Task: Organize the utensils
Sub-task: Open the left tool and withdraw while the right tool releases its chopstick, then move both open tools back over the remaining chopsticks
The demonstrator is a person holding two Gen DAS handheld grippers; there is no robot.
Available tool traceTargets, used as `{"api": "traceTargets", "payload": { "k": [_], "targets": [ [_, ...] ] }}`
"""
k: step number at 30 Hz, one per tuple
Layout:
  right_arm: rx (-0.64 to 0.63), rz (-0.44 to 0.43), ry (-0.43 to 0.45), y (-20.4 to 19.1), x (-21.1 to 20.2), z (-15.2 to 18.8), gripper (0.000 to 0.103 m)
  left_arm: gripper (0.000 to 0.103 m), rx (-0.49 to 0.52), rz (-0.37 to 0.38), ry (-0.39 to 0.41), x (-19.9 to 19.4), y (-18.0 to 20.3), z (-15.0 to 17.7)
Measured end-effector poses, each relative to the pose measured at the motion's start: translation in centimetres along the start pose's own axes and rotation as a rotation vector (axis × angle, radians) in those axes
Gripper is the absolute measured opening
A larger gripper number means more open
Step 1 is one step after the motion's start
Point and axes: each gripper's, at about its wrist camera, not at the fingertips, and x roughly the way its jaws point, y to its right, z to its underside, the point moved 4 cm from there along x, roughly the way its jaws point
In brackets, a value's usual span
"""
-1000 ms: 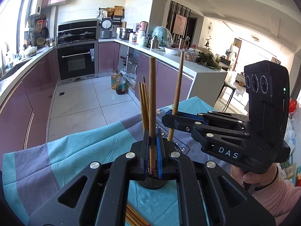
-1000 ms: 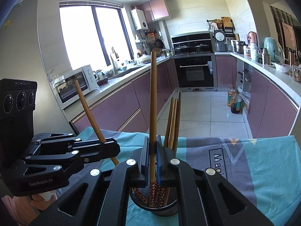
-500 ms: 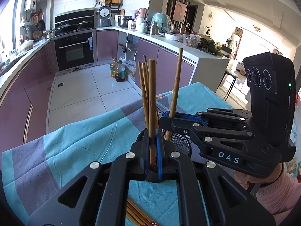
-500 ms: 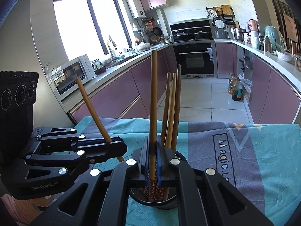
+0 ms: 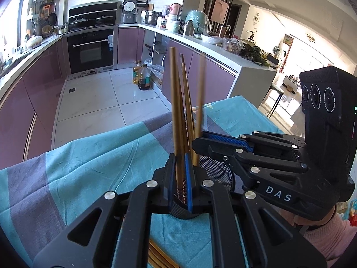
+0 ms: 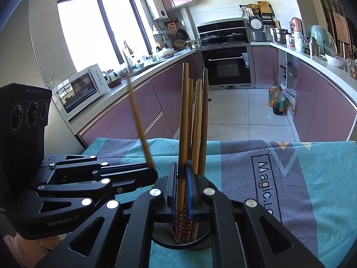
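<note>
A teal and grey patchwork cloth point(image 6: 290, 178) printed with "Magic" lettering covers the table, creased in places. Behind it lies an L-shaped kitchen with mauve cabinet fronts point(image 6: 133, 116), a pale tiled floor, a black built-in oven point(image 6: 227, 67) at twelve o'clock and a white microwave point(image 6: 80, 89) at ten o'clock by the bright window. Two oil bottles point(image 6: 276, 99) stand on the floor at two o'clock.

A black wire-mesh cylindrical holder point(image 6: 180, 241) stands upright on the cloth at six o'clock in the right wrist view, directly under both grippers. In it three brown wooden chopsticks point(image 6: 197, 120) stand loose, leaning together.

The right gripper point(image 6: 181, 192) has its blue-padded fingers pressed together on a fourth wooden chopstick with a red patterned tip point(image 6: 184, 116), held upright with its lower end inside the holder. The left gripper point(image 5: 179, 178) likewise clamps one plain brown chopstick point(image 5: 175, 102), upright, its patterned lower end down in the holder's mouth; in the right wrist view that stick is blurred and tilts toward eleven o'clock.

That makes five chopsticks upright in all. At six o'clock in the left wrist view, more chopsticks point(image 5: 156, 256) lie flat on the cloth; their count is hidden by the gripper. A pink sleeve point(image 5: 325, 234) shows at four o'clock behind the right gripper.
</note>
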Motion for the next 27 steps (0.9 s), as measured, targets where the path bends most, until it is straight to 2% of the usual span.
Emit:
{"api": "traceTargets", "payload": {
  "k": [8,14,16,19,24,27],
  "targets": [
    [0.003,-0.01,0.007,-0.1,-0.5,0.3,0.011,0.01,-0.016,-0.022,0.029,-0.3,-0.7,1.1],
    [-0.044,-0.052,0.03,-1.7,-2.4,1.0,0.02,0.02,-0.022,-0.07,0.114,-3.3,-1.1,2.5],
    [-0.085,-0.067,0.047,-2.8,-3.4,1.5,0.032,0.028,-0.022,-0.093,0.146,-4.6,-1.5,3.3],
    [-0.145,-0.105,0.047,-4.4,-4.5,2.6,0.035,0.031,-0.03,-0.119,0.168,-6.2,-2.4,4.8],
    [-0.22,-0.157,-0.015,-6.9,-4.2,5.7,0.043,0.04,-0.074,-0.165,0.167,-7.9,-4.4,8.4],
    [-0.228,-0.158,-0.087,-7.4,-2.6,7.9,0.043,0.04,-0.116,-0.172,0.131,-8.0,-6.0,11.1]
  ]
}}
